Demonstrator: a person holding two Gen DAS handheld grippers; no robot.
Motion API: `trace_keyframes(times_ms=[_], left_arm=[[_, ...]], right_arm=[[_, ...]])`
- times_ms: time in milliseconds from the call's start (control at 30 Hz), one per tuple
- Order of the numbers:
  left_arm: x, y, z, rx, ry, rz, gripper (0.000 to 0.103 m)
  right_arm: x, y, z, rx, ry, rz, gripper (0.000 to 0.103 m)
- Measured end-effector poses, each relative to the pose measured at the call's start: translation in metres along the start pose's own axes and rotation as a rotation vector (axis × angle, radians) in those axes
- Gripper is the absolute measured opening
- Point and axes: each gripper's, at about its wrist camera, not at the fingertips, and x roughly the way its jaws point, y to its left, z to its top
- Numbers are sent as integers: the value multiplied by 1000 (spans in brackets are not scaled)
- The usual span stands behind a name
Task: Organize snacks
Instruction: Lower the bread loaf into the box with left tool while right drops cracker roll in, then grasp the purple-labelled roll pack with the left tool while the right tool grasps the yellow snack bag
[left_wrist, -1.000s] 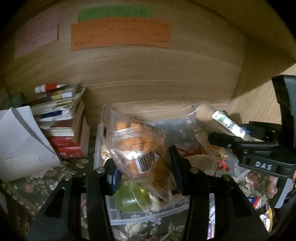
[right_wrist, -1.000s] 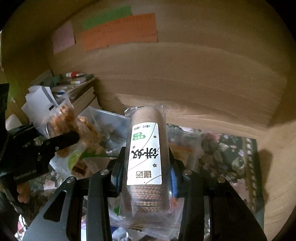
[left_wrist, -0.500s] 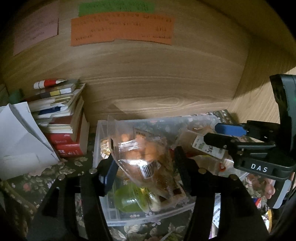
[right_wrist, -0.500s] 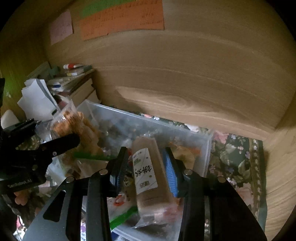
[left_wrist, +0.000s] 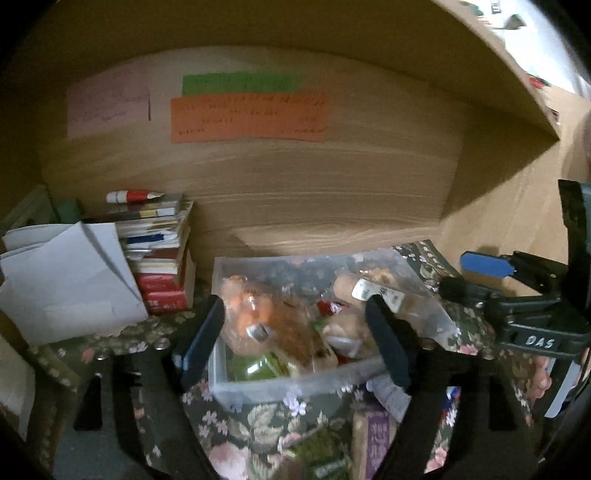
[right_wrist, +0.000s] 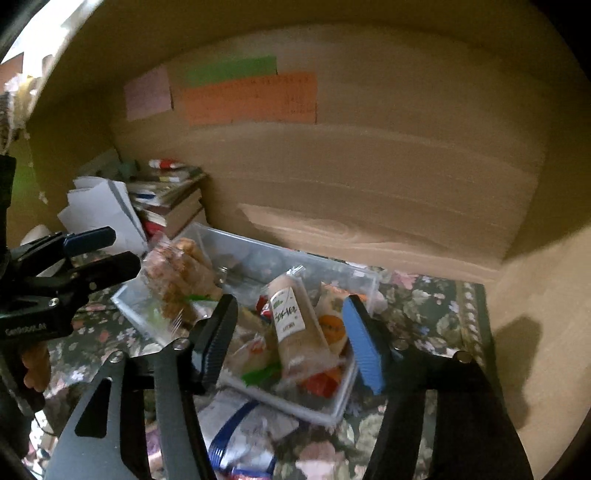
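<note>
A clear plastic bin (left_wrist: 291, 387) (right_wrist: 207, 236) full of snacks sits on the floral cloth. A clear bag of orange-brown snacks (left_wrist: 266, 325) (right_wrist: 177, 273) lies at its left side. A brown cracker roll with a white label (right_wrist: 295, 328) (left_wrist: 365, 291) lies at its right. My left gripper (left_wrist: 299, 343) hangs over the bin's near side, jaws opening, nothing pressed between them. My right gripper (right_wrist: 291, 336) is back from the bin, jaws opening, the roll lying free beyond them. Each gripper shows in the other's view: the right gripper (left_wrist: 476, 277) and the left gripper (right_wrist: 107, 247).
A stack of books (left_wrist: 159, 251) and white papers (left_wrist: 62, 280) stand left of the bin against the wooden back wall. Coloured paper notes (left_wrist: 247, 114) are stuck to that wall. More snack packets (right_wrist: 240, 432) (left_wrist: 373, 439) lie on the cloth in front of the bin.
Both grippers let go: the snack bag and the cracker roll dropped into the bin. Both grippers then opened and drew back and up from it.
</note>
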Motion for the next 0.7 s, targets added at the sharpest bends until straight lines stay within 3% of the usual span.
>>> trace_keyframes(times_ms=[267, 700], left_arm=[[-25, -13, -43, 17, 37, -18, 85], [-25, -23, -113, -34, 172, -50, 85]], right_arm=[[-34, 0, -39, 26, -18, -16, 66], [-44, 3, -126, 108, 101, 17, 69]])
